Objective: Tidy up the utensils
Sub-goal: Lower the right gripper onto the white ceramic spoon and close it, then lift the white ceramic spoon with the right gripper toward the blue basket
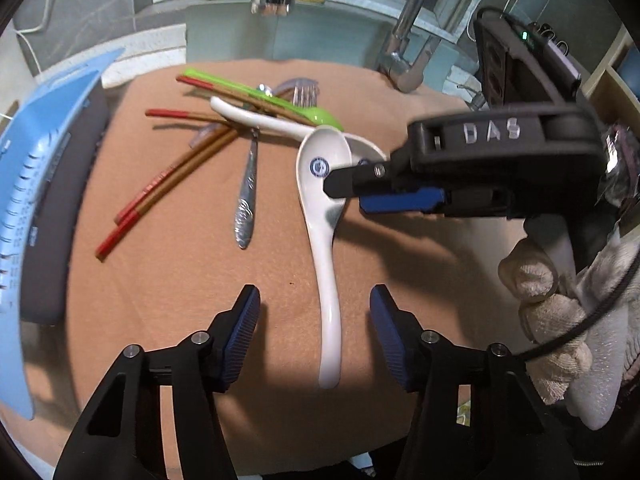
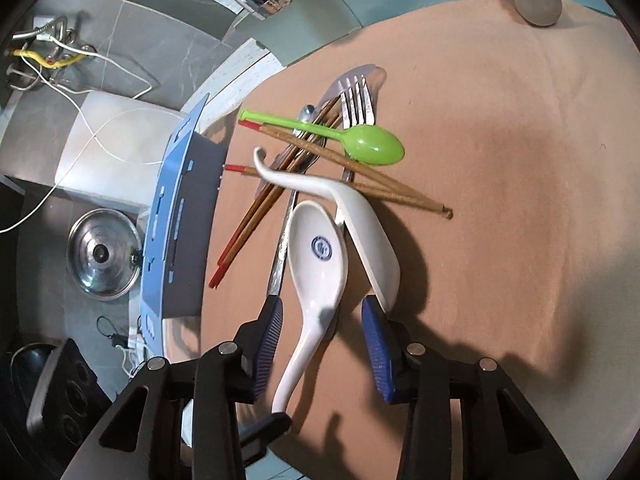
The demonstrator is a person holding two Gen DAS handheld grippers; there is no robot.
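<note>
Two white ceramic spoons are lying near the middle of the tan cloth [image 1: 180, 280], their bowls touching. The nearer spoon [image 1: 326, 240], with a blue emblem, is sitting between both pairs of jaws. The left gripper [image 1: 314, 320] is straddling its handle, jaws apart and not touching it. The right gripper [image 2: 322, 344] is bracketing its neck, pads close beside it but not pressing. The second spoon [image 2: 360, 224] is resting across the pile behind: one green plastic spoon [image 2: 360, 142], one fork [image 2: 358, 104], four red-tipped chopsticks [image 1: 160, 188] and one metal handle [image 1: 246, 200]. A blue rack [image 1: 36, 184] is standing at the cloth's left edge.
</note>
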